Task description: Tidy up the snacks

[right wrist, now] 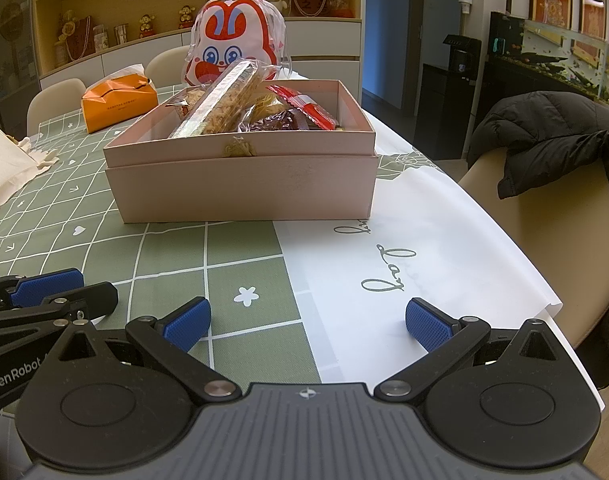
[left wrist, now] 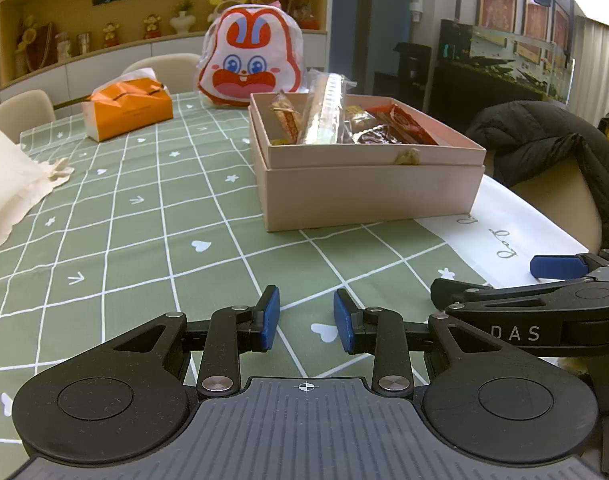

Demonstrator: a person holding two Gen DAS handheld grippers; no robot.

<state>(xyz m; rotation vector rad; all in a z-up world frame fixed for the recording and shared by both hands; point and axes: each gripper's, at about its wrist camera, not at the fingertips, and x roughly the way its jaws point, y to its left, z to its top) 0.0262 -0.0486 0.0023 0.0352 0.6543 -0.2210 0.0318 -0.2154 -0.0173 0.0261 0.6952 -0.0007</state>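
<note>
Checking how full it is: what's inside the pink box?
The pink box holds wrapped snacks: a long clear-wrapped bar leaning across the top, a red packet, a dark packet, and a small wrapped bar. Anything beneath them is hidden.

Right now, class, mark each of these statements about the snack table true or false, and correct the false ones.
1. The pale pink cardboard box holds several wrapped snacks. True.
2. The long clear-wrapped snack bar lies flat on the tablecloth. False: it leans inside the box, poking above the rim.
3. The right hand-held gripper is open and holds nothing. True.
4. The orange paper tissue box sits inside the pink box. False: it stands apart on the green checked tablecloth.
5. The left hand-held gripper grips a red packet. False: its jaws are empty.
</note>
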